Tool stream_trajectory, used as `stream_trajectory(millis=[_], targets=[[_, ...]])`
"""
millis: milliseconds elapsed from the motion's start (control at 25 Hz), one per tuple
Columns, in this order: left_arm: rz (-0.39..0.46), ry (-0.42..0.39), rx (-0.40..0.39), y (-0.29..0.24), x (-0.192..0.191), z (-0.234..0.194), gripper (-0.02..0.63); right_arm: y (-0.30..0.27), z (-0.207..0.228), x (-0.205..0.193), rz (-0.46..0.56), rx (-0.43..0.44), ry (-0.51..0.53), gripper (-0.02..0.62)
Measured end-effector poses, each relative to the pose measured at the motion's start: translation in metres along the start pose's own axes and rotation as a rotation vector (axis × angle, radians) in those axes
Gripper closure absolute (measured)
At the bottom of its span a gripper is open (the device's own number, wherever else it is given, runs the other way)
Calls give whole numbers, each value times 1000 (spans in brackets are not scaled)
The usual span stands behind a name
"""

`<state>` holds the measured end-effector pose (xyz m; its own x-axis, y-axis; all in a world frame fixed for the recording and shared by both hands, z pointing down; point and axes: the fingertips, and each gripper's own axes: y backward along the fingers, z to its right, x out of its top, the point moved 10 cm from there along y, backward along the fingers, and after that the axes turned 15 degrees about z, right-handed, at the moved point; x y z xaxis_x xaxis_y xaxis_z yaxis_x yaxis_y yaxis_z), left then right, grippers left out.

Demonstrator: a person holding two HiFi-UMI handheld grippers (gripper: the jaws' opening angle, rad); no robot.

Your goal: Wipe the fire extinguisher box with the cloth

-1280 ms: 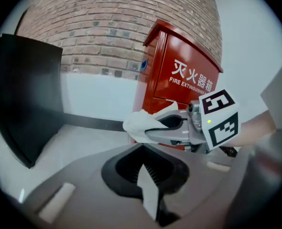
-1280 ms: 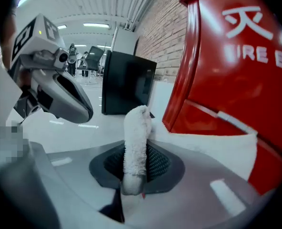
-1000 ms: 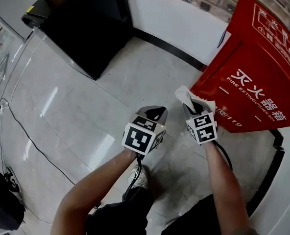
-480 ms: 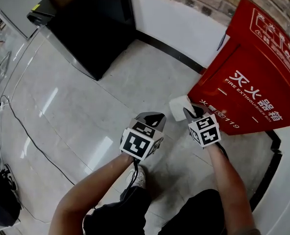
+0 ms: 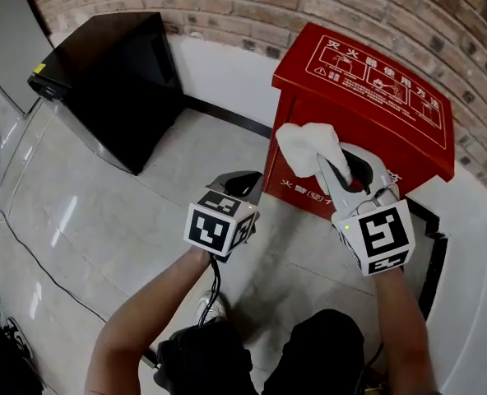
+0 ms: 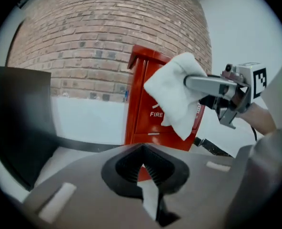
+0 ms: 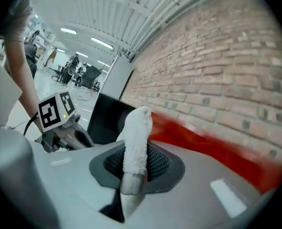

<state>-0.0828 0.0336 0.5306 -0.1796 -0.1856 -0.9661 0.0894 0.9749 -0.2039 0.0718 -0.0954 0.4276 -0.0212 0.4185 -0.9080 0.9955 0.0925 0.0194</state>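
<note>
- The cloth [image 5: 303,145] is clamped in the right hand-held gripper [image 5: 336,161].
- It has been lifted from low at the box [image 5: 367,89] front to the upper edge; whether it touches cannot be told.
- The left hand-held gripper [image 5: 242,181] is closed, empty, beside the box.
- Wiping is judged about to begin.

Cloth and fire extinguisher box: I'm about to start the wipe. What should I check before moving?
1. Cloth gripped by the right gripper: ok, jaws shut on it.
2. Enough cloth past the jaws to wipe with: ok, a wad sticks out beyond the tips.
3. Cloth touching the fire extinguisher box: cannot tell; in the head view it overlaps the box's upper front edge.
4. Left gripper out of the way: ok, shut, empty, held left of the box.
5. Box top free of objects: ok.
</note>
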Motion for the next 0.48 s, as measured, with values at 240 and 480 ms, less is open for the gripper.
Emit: stream_trajectory(millis=[240,480], targets=[[5,-31,-58,-16,18,23,606,5,24,19,-21,-167,268,508],[-37,-22,-47,-16,-6,15,606,-7,1,-35,-86,-120,260,508]])
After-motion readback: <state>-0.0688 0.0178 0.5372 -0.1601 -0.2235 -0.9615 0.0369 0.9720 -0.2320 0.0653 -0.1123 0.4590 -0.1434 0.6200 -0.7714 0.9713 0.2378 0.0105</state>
